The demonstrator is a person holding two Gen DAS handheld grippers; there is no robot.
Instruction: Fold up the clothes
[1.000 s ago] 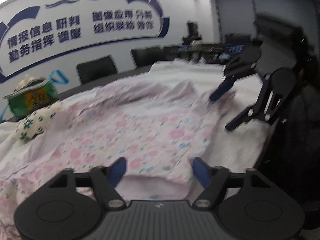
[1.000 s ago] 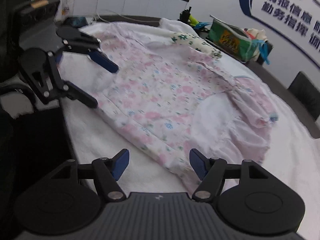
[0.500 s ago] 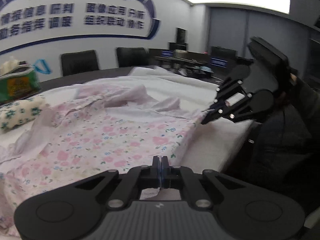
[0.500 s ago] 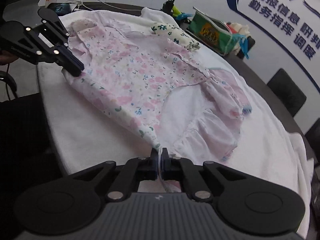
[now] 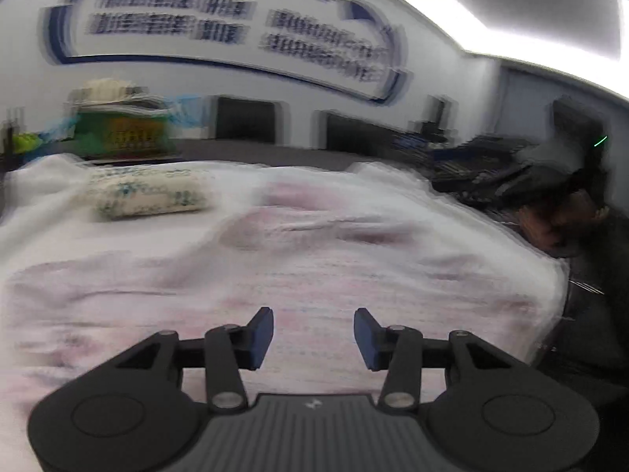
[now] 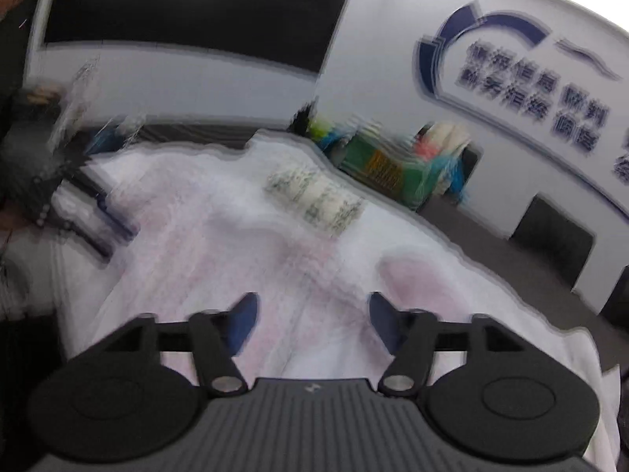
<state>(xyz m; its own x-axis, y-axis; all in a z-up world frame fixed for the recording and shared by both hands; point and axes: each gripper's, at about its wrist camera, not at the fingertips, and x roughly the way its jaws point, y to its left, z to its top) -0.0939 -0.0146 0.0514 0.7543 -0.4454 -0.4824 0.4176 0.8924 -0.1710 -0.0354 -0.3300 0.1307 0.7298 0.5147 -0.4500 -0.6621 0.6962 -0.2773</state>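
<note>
Though blurred, blue wall lettering (image 6: 538,90) — unreadable

Green bag (image 5: 122,131), dark chairs (image 5: 243,120), blue wall lettering (image 6: 534,106).

Both views smeared by motion blur
Floral print on pink garment (image 5: 314,267) ahead of left jaws unreadable, folds and edges uncertain
Wall lettering (image 5: 220,23) far beyond jaws illegible
Green bag (image 5: 125,129) up-left of left jaws: label unreadable
Rolled floral cloth (image 6: 314,196) beyond right jaws: pattern only streaks
Left gripper (image 6: 94,220), far left of right jaws, blurred, body cut by frame edge
Person's dark sleeve (image 5: 597,259) right of left jaws cut off at edge
</note>
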